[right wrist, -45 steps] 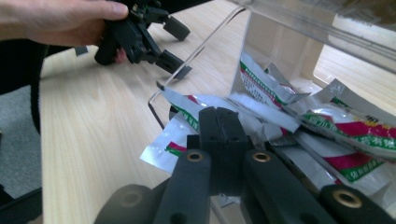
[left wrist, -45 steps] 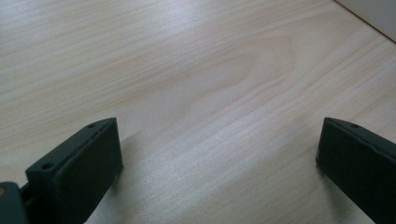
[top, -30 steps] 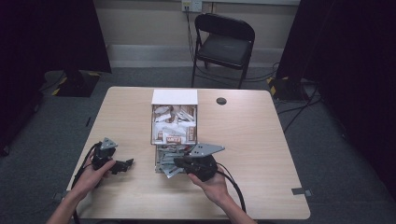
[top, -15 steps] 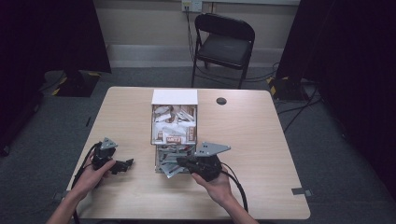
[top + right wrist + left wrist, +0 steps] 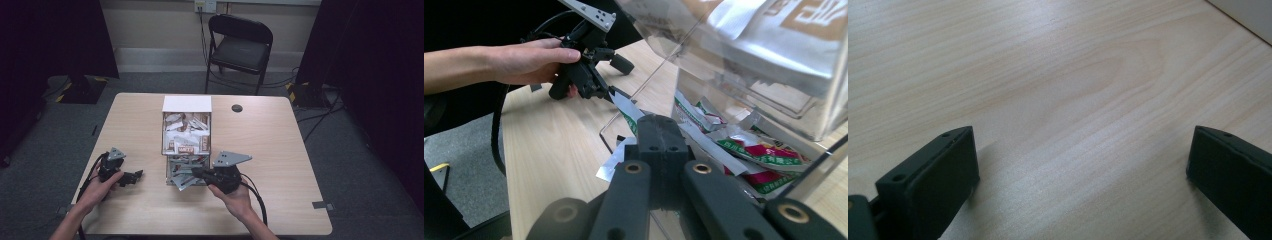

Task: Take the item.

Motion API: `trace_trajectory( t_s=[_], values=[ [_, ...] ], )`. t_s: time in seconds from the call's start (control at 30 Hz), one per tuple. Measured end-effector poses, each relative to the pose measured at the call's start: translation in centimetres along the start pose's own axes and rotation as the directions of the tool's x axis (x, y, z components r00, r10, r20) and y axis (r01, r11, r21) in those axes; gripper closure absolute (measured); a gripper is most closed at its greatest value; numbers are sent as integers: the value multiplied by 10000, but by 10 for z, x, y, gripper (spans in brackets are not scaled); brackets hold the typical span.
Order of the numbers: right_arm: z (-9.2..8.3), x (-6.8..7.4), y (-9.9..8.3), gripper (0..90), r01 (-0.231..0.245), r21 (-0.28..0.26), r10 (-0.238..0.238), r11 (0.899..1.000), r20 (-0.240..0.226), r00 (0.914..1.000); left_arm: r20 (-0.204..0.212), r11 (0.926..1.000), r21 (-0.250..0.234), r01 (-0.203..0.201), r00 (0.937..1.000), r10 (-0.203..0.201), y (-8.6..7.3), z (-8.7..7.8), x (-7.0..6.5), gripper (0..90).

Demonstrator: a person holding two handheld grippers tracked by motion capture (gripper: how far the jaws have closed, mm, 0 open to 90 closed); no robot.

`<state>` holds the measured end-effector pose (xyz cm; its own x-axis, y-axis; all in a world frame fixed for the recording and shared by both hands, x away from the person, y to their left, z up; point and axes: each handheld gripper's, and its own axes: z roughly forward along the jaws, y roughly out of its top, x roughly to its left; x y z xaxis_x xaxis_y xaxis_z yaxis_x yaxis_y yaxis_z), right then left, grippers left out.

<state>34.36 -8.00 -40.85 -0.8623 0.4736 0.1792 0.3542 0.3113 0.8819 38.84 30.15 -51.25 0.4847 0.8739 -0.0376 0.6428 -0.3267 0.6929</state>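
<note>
A clear plastic organiser [image 5: 186, 131] stands mid-table, its upper bin full of small sachets. Its low front tray [image 5: 172, 175] holds several more sachets [image 5: 769, 152]. My right gripper [image 5: 196, 173] reaches into that tray from the right. In the right gripper view its jaws [image 5: 659, 132] are shut on a silver sachet [image 5: 624, 107], which sticks out to the left. My left gripper [image 5: 134, 176] rests on the table left of the organiser. Its jaws [image 5: 1083, 165] stand wide apart over bare wood with nothing between them.
The wooden table [image 5: 280, 150] carries a small black round disc [image 5: 236, 108] behind and to the right of the organiser, and a white lid [image 5: 186, 103] at the organiser's far end. A black folding chair [image 5: 241, 46] stands beyond the table. Cables trail from both grippers.
My right gripper has drawn slightly to the right with the silver sachet. The left gripper has stayed where it was.
</note>
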Motion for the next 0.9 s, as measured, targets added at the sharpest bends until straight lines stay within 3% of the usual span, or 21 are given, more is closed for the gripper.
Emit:
trace_trajectory(
  t_s=[0.9],
  values=[
    [-21,5,6,900,-74,-284,73,9996,-34,10000,15,10000,3,-4,10000,4,0,0,0,0]
  ],
)
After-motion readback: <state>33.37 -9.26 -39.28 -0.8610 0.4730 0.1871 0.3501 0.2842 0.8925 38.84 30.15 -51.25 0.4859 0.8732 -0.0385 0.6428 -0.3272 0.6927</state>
